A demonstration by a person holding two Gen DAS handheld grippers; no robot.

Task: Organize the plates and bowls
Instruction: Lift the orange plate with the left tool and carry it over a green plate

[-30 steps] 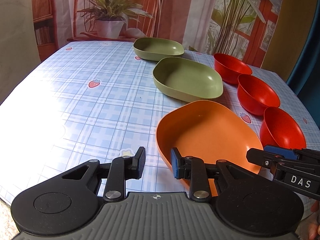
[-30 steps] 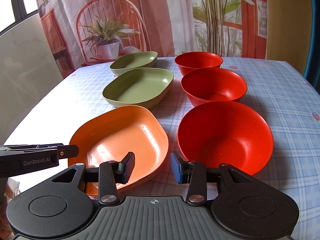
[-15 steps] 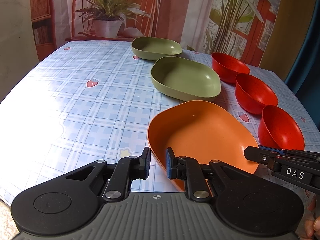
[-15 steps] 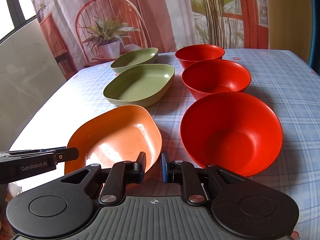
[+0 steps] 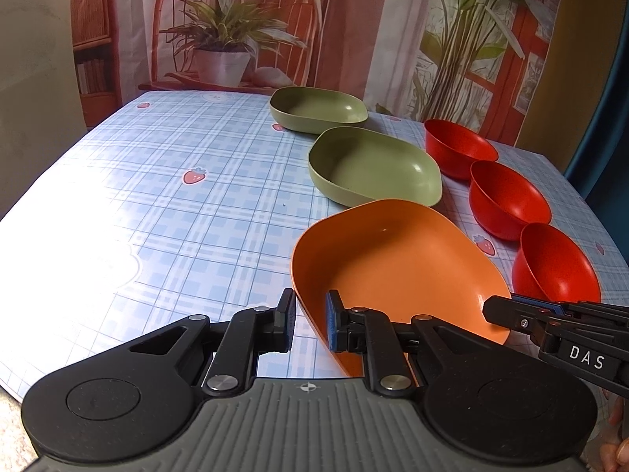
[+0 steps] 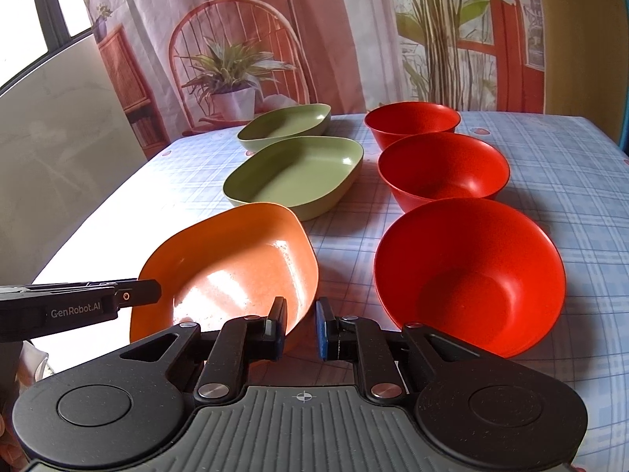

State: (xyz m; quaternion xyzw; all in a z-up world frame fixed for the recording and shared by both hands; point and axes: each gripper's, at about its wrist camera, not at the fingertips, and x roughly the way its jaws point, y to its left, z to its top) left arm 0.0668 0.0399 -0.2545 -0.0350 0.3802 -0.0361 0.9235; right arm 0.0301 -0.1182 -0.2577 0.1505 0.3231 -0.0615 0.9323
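Observation:
An orange plate (image 5: 397, 271) is tilted, its near side raised off the table. My left gripper (image 5: 309, 324) is shut on its near left rim. My right gripper (image 6: 299, 328) is shut on its near right rim (image 6: 302, 306); the plate (image 6: 236, 271) also shows in the right wrist view. Two green plates (image 5: 373, 167) (image 5: 318, 108) lie in a row behind it. Three red bowls (image 6: 468, 279) (image 6: 442, 171) (image 6: 411, 122) stand in a row on the right, also seen in the left wrist view (image 5: 554, 263).
The table has a blue checked cloth (image 5: 165, 196) with strawberry prints. A backdrop with a printed chair and plants hangs behind the far edge. The near table edge runs just below both grippers.
Both grippers closed from open onto the orange plate's near rim, one on each side. The plate's near side has lifted and tilted.

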